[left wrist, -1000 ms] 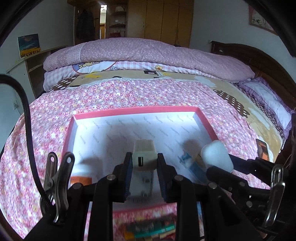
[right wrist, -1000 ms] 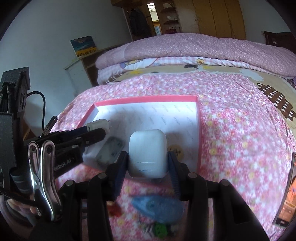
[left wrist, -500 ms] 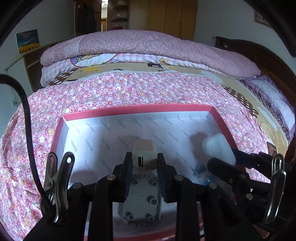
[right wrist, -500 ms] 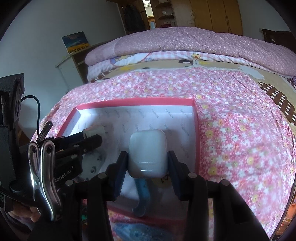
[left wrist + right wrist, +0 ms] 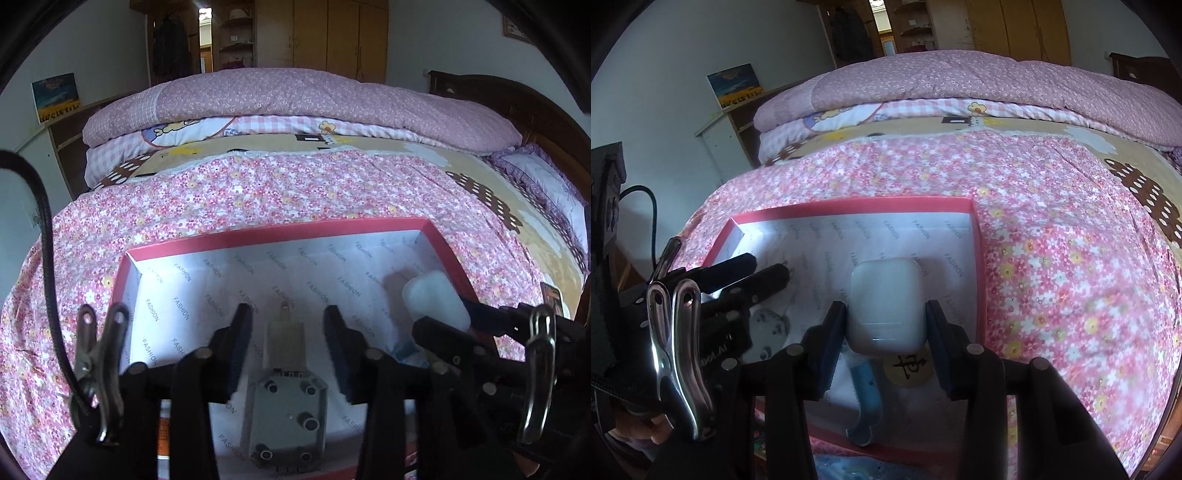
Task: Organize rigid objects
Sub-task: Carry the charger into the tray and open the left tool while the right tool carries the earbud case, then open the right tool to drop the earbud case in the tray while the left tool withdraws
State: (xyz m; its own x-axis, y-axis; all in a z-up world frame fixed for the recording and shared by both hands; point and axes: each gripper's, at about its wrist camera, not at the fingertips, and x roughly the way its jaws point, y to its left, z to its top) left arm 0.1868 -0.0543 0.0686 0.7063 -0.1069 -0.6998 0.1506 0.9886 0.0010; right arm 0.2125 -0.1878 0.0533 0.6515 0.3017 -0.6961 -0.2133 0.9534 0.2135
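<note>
Two items are going into the pink box [image 5: 280,234] on the bed. Left hand-held gripper [image 5: 288,347], jaws just spread, has freed the adapter [image 5: 286,398] onto the box floor: lift straight back. Right hand-held gripper [image 5: 886,325] clamps the white case [image 5: 885,308] over the box's right side: lower before letting go.

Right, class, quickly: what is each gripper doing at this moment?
Left gripper: open, jaws just opened, plug adapter lying loose between them.
Right gripper: shut on the white case.
</note>
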